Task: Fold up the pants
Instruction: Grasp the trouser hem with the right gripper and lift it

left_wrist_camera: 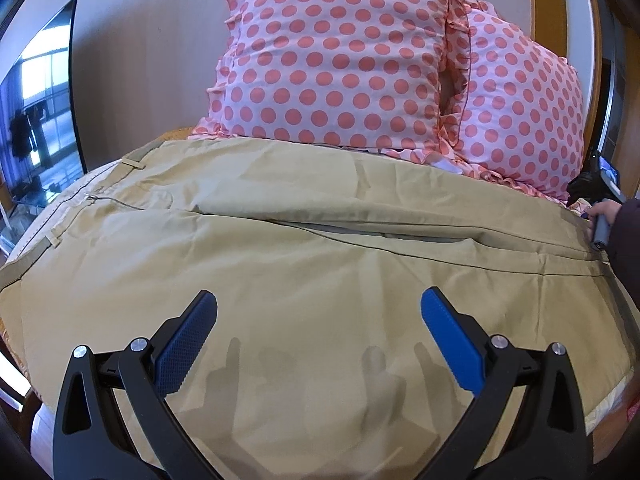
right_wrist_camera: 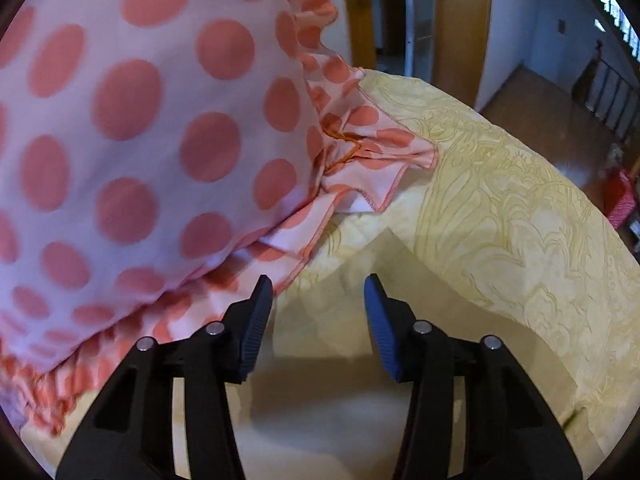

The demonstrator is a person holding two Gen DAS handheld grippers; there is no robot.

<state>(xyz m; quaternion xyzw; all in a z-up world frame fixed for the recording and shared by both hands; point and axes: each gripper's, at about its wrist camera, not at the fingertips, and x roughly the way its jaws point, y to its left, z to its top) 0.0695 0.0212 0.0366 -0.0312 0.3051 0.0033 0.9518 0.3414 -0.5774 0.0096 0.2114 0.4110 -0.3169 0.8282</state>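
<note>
Tan khaki pants (left_wrist_camera: 280,264) lie spread flat across the bed, waistband with belt loops at the left, legs running to the right. My left gripper (left_wrist_camera: 318,304) is open and empty, hovering just above the near leg. In the right wrist view my right gripper (right_wrist_camera: 318,284) is open and empty above a pale tan corner of the pants (right_wrist_camera: 360,380) at the leg end. The right gripper and the hand holding it also show at the far right of the left wrist view (left_wrist_camera: 600,208).
Two pink pillows with coral dots (left_wrist_camera: 340,52) (right_wrist_camera: 140,128) rest against the wall just behind the pants. The yellow patterned bedspread (right_wrist_camera: 520,208) ends at the right with wooden floor beyond. A dark TV screen (left_wrist_camera: 40,112) stands left.
</note>
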